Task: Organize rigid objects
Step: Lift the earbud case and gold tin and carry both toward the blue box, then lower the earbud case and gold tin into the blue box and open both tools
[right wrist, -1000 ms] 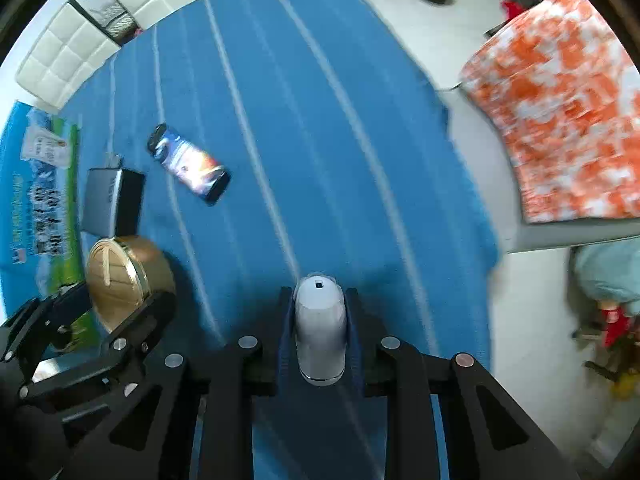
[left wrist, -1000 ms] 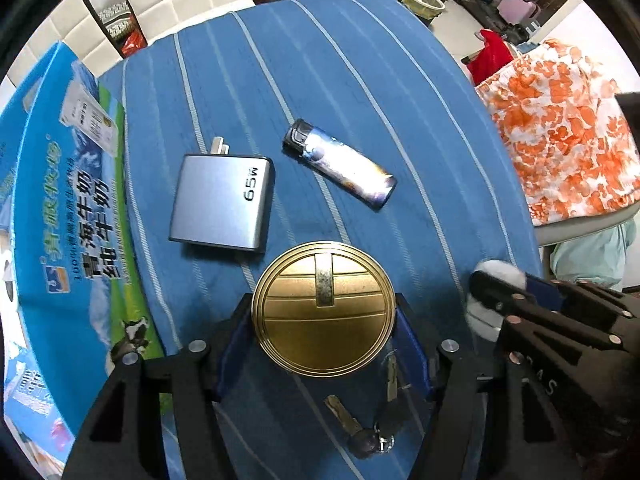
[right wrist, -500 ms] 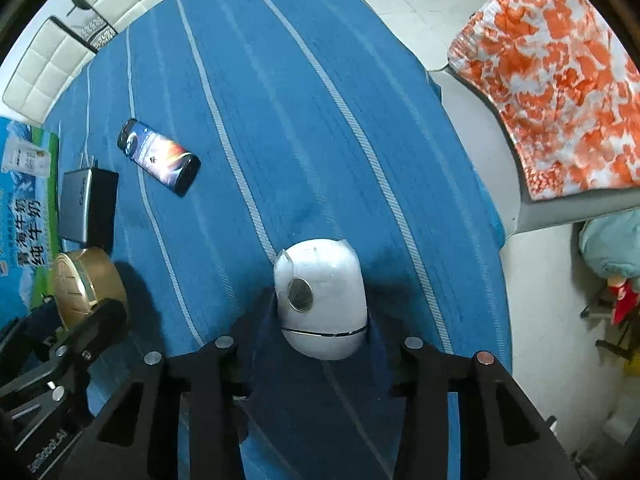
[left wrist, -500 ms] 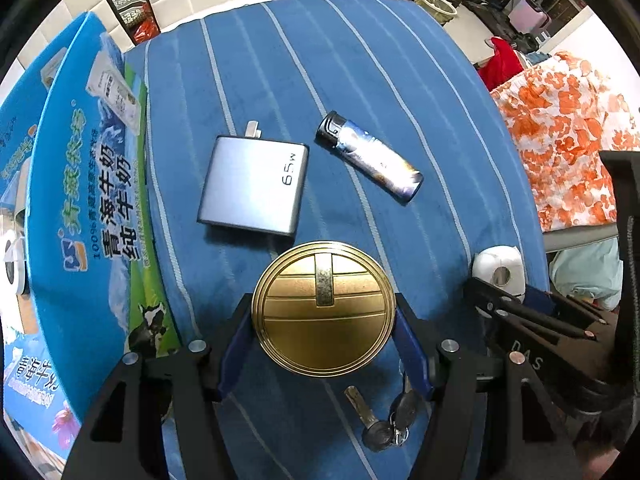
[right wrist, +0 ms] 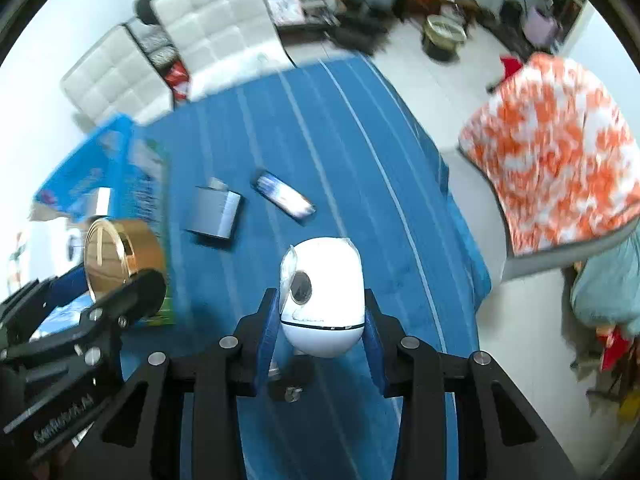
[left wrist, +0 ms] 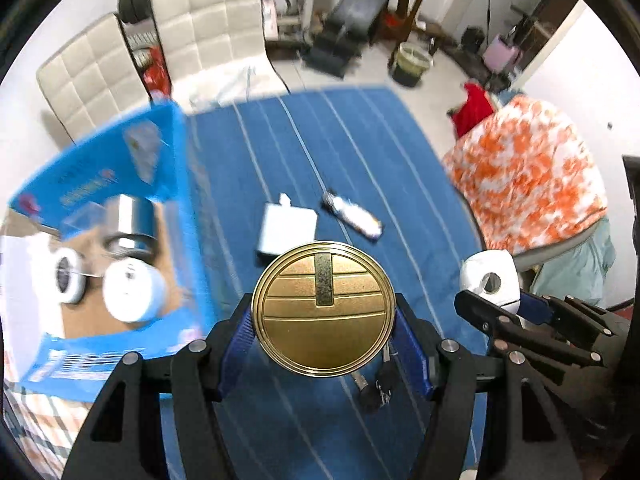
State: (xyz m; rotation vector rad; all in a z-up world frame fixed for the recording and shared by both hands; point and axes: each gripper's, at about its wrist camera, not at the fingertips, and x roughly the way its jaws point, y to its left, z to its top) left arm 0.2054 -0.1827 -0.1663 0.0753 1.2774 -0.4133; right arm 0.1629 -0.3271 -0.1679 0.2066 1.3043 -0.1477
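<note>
Now both tools are well above the surface (left wrist: 360,128), while a second ago they were low over it and the blue striped cloth filled both views.

To the left of the left tool (left wrist: 324,332) stands the open blue milk carton box (left wrist: 176,208). Its inside was hidden before and can now be seen from above: a metal cylinder (left wrist: 128,224), a tape roll (left wrist: 68,280) and a round white object (left wrist: 132,296) already lie in it. The left tool is clamped on the round gold tin (left wrist: 324,308), its blue pads pressing on the rim on both sides, as before. Just ahead of this tool, down on the surface, lie the grey charger (left wrist: 286,230) and the lighter (left wrist: 352,216); under the tin lies the bunch of keys (left wrist: 376,388). All three look smaller, so the tin has been lifted away from them.

To the right, the right tool (right wrist: 320,324) holds the small white camera (right wrist: 320,296). Its jaws have just been opening a little, and the camera has turned, with the lens now to the view. The blue pads are at its two sides; the grip looks less tight than on the tin.

I judge that both objects are going to the box, and that three things remain to collect.
</note>
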